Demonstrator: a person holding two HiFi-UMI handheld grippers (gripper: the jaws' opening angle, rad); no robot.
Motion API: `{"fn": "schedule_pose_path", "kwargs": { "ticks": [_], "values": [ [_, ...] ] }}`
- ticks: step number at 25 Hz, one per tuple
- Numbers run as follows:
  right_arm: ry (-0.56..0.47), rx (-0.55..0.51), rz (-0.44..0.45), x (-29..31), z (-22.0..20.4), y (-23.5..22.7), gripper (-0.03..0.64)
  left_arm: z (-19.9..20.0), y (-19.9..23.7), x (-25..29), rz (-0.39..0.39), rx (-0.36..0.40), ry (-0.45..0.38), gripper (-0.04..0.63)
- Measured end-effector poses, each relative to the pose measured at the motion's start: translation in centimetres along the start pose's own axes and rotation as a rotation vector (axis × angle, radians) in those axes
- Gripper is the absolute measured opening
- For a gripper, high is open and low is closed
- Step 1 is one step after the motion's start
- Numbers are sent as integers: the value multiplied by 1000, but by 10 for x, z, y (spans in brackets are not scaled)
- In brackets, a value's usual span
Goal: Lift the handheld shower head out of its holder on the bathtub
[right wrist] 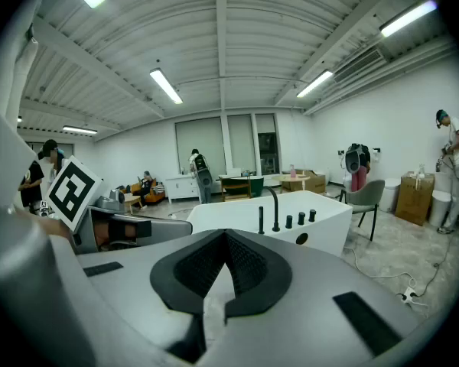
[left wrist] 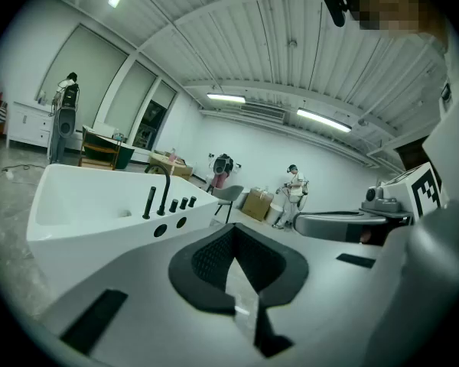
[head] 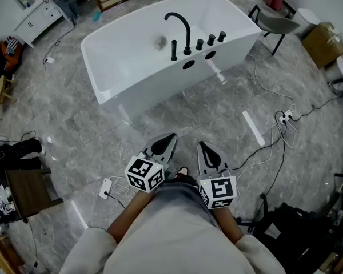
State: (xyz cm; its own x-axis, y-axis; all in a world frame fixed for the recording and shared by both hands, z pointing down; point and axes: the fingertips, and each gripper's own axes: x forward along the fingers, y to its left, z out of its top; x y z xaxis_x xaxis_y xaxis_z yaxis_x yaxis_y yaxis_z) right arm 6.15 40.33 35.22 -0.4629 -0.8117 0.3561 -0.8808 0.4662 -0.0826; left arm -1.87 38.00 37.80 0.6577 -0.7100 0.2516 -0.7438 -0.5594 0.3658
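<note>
Well short of the bathtub (head: 154, 93), the left gripper (head: 170, 137) and right gripper (head: 203, 146) are both clenched shut and empty.

Quick headcount of the stuff here: one white bathtub (head: 131, 61). On its rim, one curved spout (head: 182, 24), one handheld shower head (head: 174, 49) and three knobs (head: 211, 39) in a row. Two round holes (head: 188, 65) in the tub's side just below those. Two grippers, the left gripper (head: 171, 136) and the right gripper (head: 202, 145), each with one marker cube (head: 144, 173) (so two cubes total). Off to the side, one grey chair (head: 270, 21) and one cardboard box (head: 322, 41). Two white power strips (head: 106, 188) on the floor, well apart. Also one dark wooden table (head: 26, 190) at the left edge.
</note>
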Motion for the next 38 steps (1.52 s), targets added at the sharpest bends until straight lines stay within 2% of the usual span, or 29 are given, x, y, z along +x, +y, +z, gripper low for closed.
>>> {"fn": "schedule_pose_path", "kwargs": {
  "ticks": [11,23,28,38],
  "values": [
    [14,9,30,-12,-15,11,18,-11,-15,-13,11,9,7,3],
    [-3,117,70,-24,-28,19,18,-22,-19,-28,33,1,17,5],
    [-21,140,59,-24,-25,19,18,-23,-19,-29,37,0,33,3],
    [17,168,32,-1,-25,2,18,-17,-2,-3,12,-36,54,5]
  ]
}}
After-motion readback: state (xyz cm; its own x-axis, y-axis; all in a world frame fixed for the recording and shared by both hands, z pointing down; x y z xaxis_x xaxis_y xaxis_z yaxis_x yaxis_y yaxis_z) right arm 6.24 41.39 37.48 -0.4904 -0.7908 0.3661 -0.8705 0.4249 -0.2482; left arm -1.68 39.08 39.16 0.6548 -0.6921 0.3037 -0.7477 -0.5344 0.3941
